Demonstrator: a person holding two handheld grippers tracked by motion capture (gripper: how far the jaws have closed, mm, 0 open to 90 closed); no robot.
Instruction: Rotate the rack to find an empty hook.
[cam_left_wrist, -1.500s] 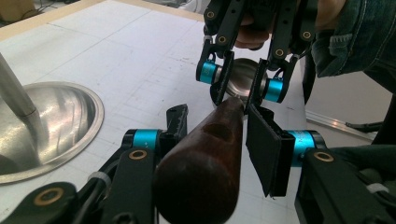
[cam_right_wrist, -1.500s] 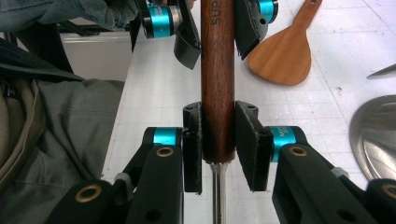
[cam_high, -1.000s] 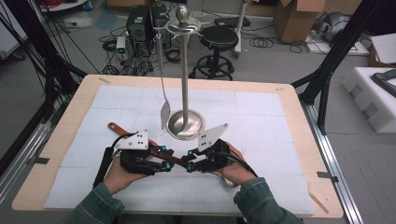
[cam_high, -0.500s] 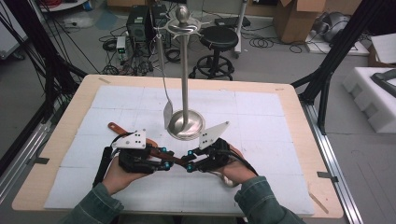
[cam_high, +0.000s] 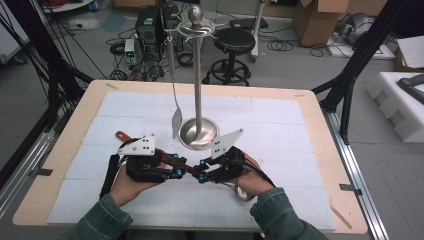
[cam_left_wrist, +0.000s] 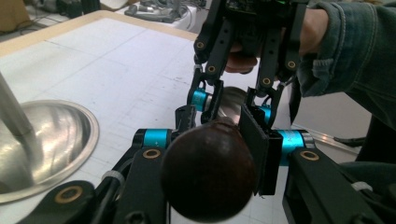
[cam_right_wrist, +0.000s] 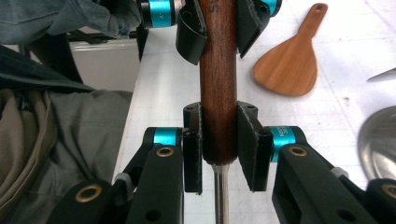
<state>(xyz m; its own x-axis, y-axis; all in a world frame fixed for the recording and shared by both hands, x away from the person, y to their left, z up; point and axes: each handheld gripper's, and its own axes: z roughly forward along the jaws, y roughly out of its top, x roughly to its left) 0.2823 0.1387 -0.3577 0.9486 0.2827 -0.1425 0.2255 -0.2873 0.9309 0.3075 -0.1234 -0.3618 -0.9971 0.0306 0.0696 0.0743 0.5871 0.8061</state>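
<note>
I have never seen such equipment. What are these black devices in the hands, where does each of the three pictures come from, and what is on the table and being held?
No robot here: a person holds two hand-operated black tongs, the left tongs and the right tongs. One picture comes from a camera above the table; the other two come from small cameras riding on each tool, looking along its jaws. Both tongs are closed on one dark brown wooden handle, from which a thin metal rod continues. On the white-covered wooden table stands a silver metal stand with a round base, from which a metal spatula hangs. A light brown wooden paddle lies on the table near the left tongs.
</note>
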